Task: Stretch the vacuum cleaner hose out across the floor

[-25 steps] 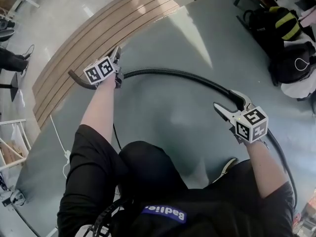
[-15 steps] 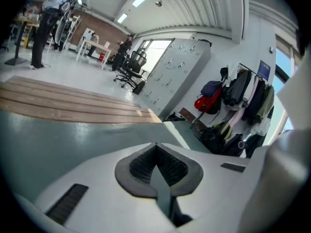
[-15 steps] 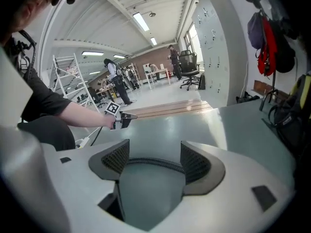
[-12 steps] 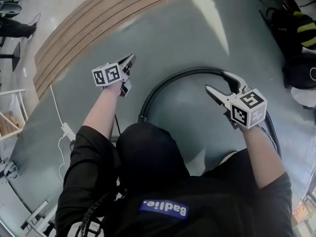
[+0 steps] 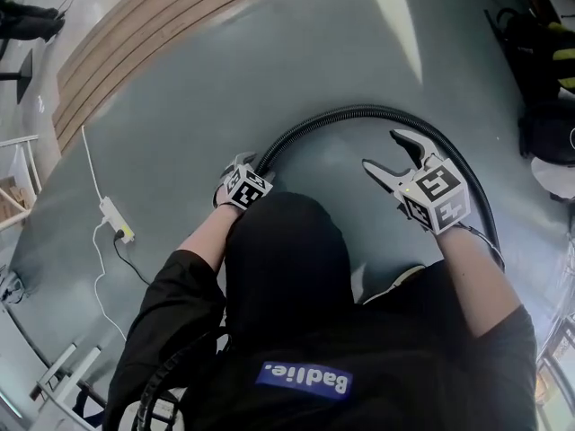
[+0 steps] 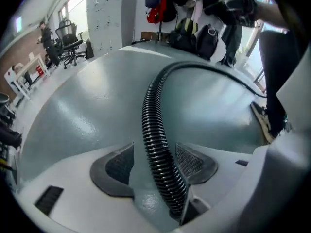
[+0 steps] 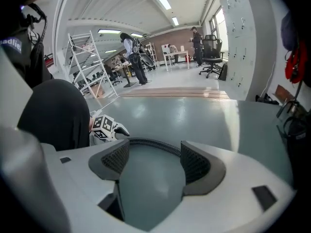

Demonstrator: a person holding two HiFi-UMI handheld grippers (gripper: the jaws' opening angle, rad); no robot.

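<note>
A white power strip [image 5: 117,220] on its thin cable lies on the grey floor [image 5: 269,70], well out to the left of the left gripper [image 6: 154,149]. That gripper points steeply down at the floor, close in front of the person's dark hood [image 5: 287,259]. Its jaws have just been opening and now stand spread. The black ribbed vacuum cleaner hose [image 5: 359,112] runs lengthwise through the gap between them. There is clear space beside the left pad [image 6: 119,166], and the hose sits close against the right pad [image 6: 190,160] without being pinched. From these jaws the hose leads away across the floor, climbs ahead of the gripper and bends off to its right in a wide arc.

The arc passes beyond the tips of the right gripper [image 5: 382,149] and comes back down along that gripper's right side, past the person's forearm. The right gripper is tilted down towards the floor, with its jaws wide apart and only bare floor between them. In the right gripper view the hose lies on the floor just past the fingertips, and the left gripper's marker cube [image 7: 103,125] shows to their left.

Dark bags [image 5: 539,61] sit far off to the right of the right gripper, at the edge of the floor.
</note>
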